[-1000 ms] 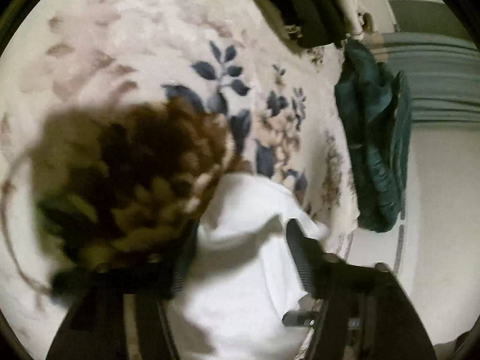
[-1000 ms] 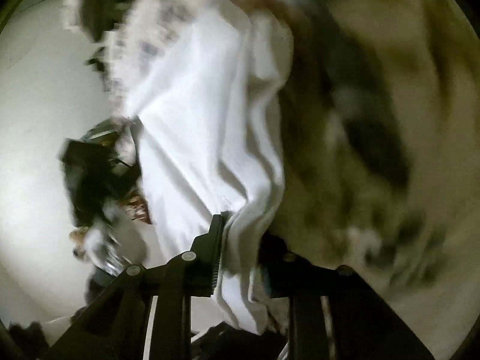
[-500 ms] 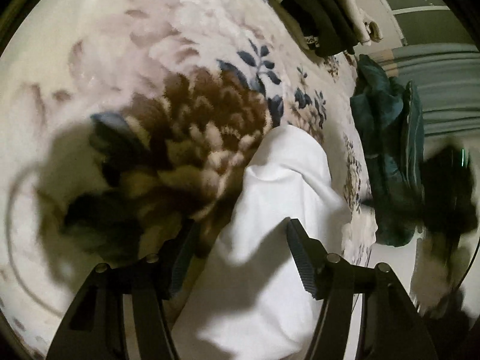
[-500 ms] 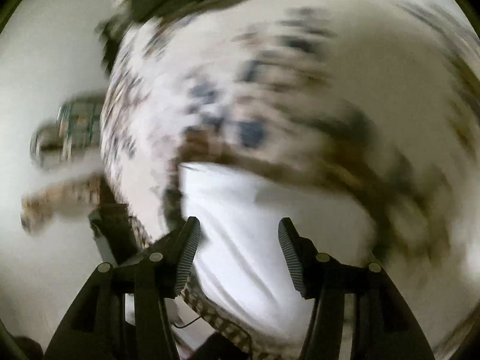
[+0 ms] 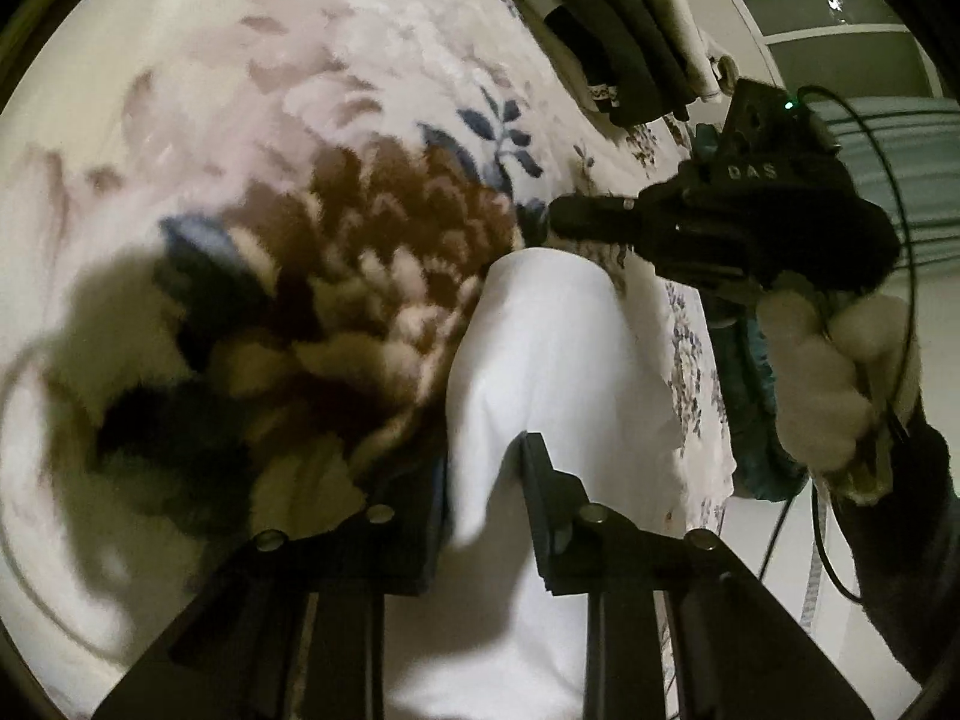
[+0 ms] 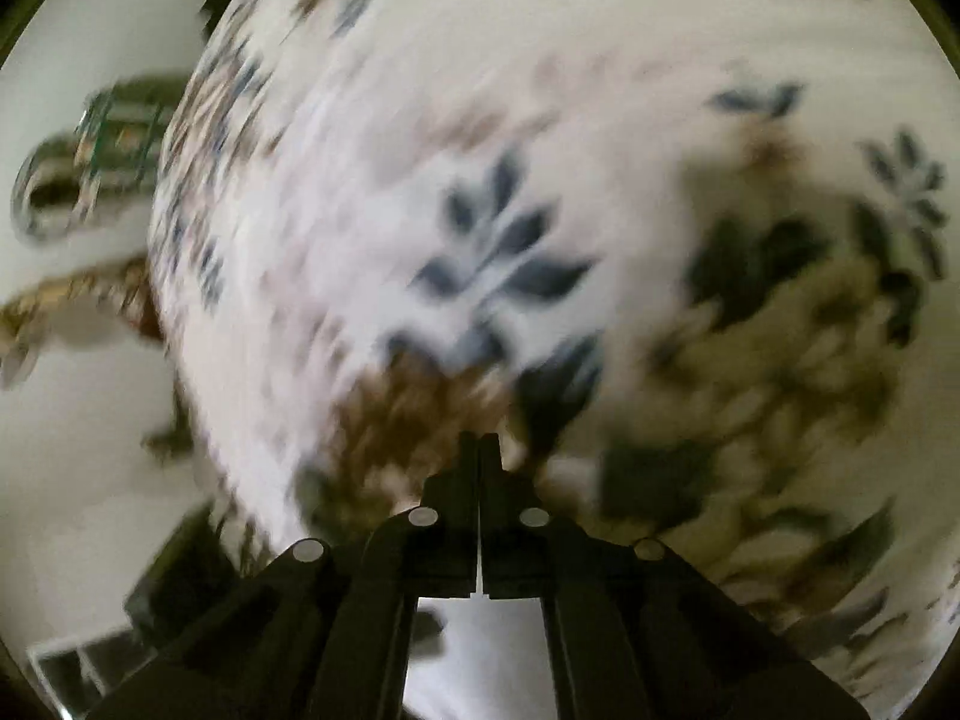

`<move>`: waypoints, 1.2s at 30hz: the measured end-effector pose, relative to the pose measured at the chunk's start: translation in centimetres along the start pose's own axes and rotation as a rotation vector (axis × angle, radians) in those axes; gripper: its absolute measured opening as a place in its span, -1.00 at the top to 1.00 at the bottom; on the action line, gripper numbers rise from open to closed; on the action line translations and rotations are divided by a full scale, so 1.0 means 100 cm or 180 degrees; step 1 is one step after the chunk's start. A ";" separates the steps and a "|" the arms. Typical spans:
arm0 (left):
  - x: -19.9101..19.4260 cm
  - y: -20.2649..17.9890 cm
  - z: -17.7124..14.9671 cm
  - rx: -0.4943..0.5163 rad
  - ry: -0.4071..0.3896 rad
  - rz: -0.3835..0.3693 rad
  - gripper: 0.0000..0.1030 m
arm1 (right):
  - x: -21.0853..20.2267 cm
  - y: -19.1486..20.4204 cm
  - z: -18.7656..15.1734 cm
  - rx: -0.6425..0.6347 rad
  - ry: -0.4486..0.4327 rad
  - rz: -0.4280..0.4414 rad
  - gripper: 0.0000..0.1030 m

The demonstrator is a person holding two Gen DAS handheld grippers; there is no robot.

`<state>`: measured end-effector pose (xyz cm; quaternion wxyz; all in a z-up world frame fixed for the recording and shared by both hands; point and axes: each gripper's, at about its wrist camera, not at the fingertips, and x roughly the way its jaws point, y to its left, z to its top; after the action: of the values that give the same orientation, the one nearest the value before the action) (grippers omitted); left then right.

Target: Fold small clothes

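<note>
Left tool (image 5: pixel 480 468) parted astride white garment (image 5: pixel 540 360); right tool (image 6: pixel 480 450) clenched empty, level above floral blanket (image 6: pixel 480 180)

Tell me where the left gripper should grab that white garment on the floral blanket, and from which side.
Take the white garment by its near end, coming in low along the floral blanket from the camera side. That end already lies between the open fingers of the left gripper, and the cloth narrows to a rounded fold farther off, near the right gripper.

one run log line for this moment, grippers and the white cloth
left gripper: open, straddling white garment | right gripper: shut, empty | surface: floral blanket
</note>
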<state>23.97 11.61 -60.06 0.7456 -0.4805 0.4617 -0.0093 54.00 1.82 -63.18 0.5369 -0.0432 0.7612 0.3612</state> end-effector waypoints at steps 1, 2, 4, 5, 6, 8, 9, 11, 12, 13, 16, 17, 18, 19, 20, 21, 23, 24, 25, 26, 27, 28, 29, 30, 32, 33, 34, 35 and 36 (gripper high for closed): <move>-0.001 0.001 0.000 -0.0042 0.0016 -0.0015 0.58 | -0.003 -0.004 0.004 0.0080 0.0027 0.0148 1.00; -0.002 0.003 0.002 -0.0109 0.0039 -0.0070 0.58 | -0.008 -0.003 0.007 0.0081 0.0047 0.0298 0.99; -0.007 0.005 0.005 -0.0167 0.0047 -0.0048 0.50 | -0.022 -0.001 0.003 0.0006 0.0054 0.0410 0.96; -0.010 0.006 0.008 -0.0226 0.0058 -0.0004 0.46 | -0.033 -0.003 -0.003 -0.0036 0.0031 0.0341 0.75; -0.012 0.007 0.010 -0.0263 0.0053 -0.0024 0.43 | -0.043 -0.007 -0.010 -0.0042 -0.0007 0.0299 0.56; -0.016 0.009 0.017 -0.0341 0.0010 -0.0066 0.19 | -0.061 -0.025 -0.026 0.0077 -0.0106 0.0156 -0.06; -0.017 0.009 0.023 -0.0360 -0.0018 -0.0100 -0.05 | -0.069 -0.036 -0.034 0.0153 -0.0136 0.0145 -0.06; -0.013 0.006 0.038 -0.0322 -0.0048 -0.0122 -0.11 | -0.080 -0.064 -0.056 0.0309 -0.0101 0.0182 -0.06; -0.009 0.003 0.044 -0.0291 -0.0028 -0.0137 -0.11 | -0.079 -0.074 -0.066 0.0371 -0.0077 0.0213 -0.06; -0.002 0.000 0.052 -0.0251 0.0020 -0.0151 -0.11 | -0.079 -0.088 -0.079 0.0437 -0.0054 0.0259 -0.06; 0.022 -0.009 0.070 -0.0089 0.0160 -0.0034 -0.11 | -0.058 -0.116 -0.109 0.0630 0.0069 0.0398 -0.06; 0.027 -0.010 0.073 -0.0051 0.0202 0.0012 -0.11 | -0.046 -0.121 -0.112 0.0693 0.0046 0.0255 -0.06; 0.030 -0.012 0.077 -0.0018 0.0227 0.0071 -0.11 | -0.040 -0.134 -0.116 0.0780 -0.0010 -0.0085 -0.06; 0.030 -0.015 0.078 0.0017 0.0227 0.0093 -0.11 | -0.038 -0.147 -0.121 0.0916 -0.0072 -0.0510 -0.06; 0.025 -0.019 0.079 0.0071 0.0204 0.0124 -0.11 | -0.040 -0.158 -0.126 0.1082 -0.0158 -0.0688 -0.06; 0.020 -0.021 0.078 0.0106 0.0180 0.0164 -0.11 | -0.043 -0.163 -0.131 0.1189 -0.0238 -0.0615 -0.06; -0.001 -0.026 0.070 0.0206 0.0082 0.0311 -0.11 | -0.052 -0.170 -0.153 0.1415 -0.0402 -0.0068 -0.06; -0.009 -0.026 0.065 0.0240 0.0041 0.0398 -0.13 | -0.055 -0.169 -0.162 0.1455 -0.0439 0.0075 -0.06; -0.020 -0.025 0.057 0.0286 0.0000 0.0533 -0.17 | -0.059 -0.166 -0.177 0.1501 -0.0489 0.0214 -0.06; -0.031 -0.024 0.046 0.0341 -0.0029 0.0697 -0.18 | -0.060 -0.163 -0.191 0.1541 -0.0496 0.0280 -0.06; -0.039 -0.021 0.034 0.0376 -0.0026 0.0849 -0.18 | -0.058 -0.159 -0.201 0.1570 -0.0484 0.0324 -0.06; -0.046 -0.016 0.021 0.0381 0.0002 0.0974 -0.18 | -0.054 -0.155 -0.215 0.1615 -0.0465 0.0399 -0.06; -0.052 -0.008 0.007 0.0352 0.0044 0.1085 -0.18 | -0.049 -0.151 -0.230 0.1666 -0.0421 0.0465 -0.06; -0.057 0.002 -0.009 0.0283 0.0108 0.1148 -0.18 | -0.045 -0.148 -0.239 0.1693 -0.0382 0.0493 -0.06; -0.063 0.020 -0.035 0.0096 0.0240 0.1207 -0.18 | -0.032 -0.141 -0.263 0.1766 -0.0281 0.0524 -0.06; -0.065 0.025 -0.044 0.0012 0.0268 0.1191 -0.18 | -0.025 -0.136 -0.271 0.1794 -0.0252 0.0521 -0.06; -0.066 0.027 -0.052 -0.0055 0.0278 0.1156 -0.18 | -0.014 -0.134 -0.281 0.1835 -0.0187 0.0566 -0.06; -0.069 0.030 -0.061 -0.0125 0.0276 0.1117 -0.18 | -0.001 -0.131 -0.288 0.1871 -0.0105 0.0630 -0.06; -0.070 0.030 -0.066 -0.0156 0.0273 0.1078 -0.18 | 0.008 -0.128 -0.294 0.1888 -0.0059 0.0659 -0.06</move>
<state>14.13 11.73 -58.21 0.7041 -0.4130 0.5676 0.1071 36.35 -24.82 -65.56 0.4934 0.1964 0.8288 0.1766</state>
